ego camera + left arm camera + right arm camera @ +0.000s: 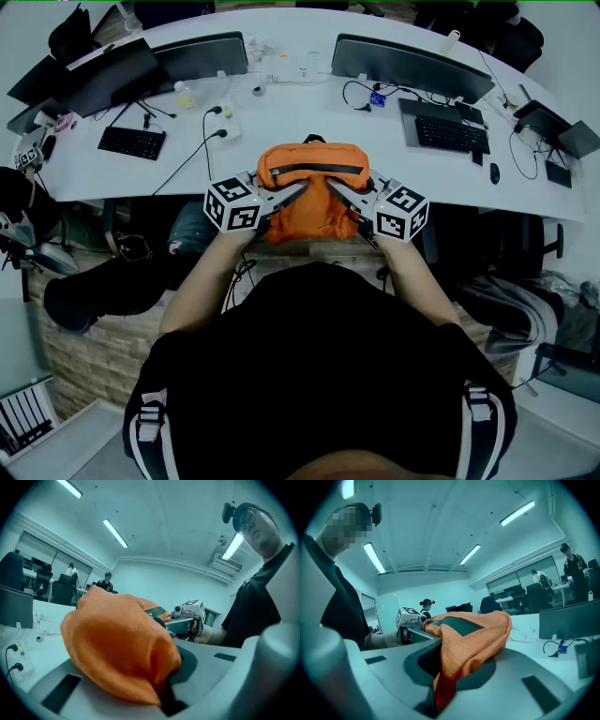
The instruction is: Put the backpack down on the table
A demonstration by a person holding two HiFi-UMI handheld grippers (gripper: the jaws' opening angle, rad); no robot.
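Now | left hand-held gripper (295, 190): clamped on orange backpack (312, 173) | right hand-held gripper (339, 187): clamped on backpack | at table (281, 103) edge

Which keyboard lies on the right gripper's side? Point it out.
The keyboard before the right monitor; the other keyboard lies far to the left.

Worn: black short-sleeved shirt (319, 366), black shoulder straps (147, 424) with white stripes. The grey left gripper (298, 189) and right gripper (336, 187) each carry a white, black-marked cube (232, 204).
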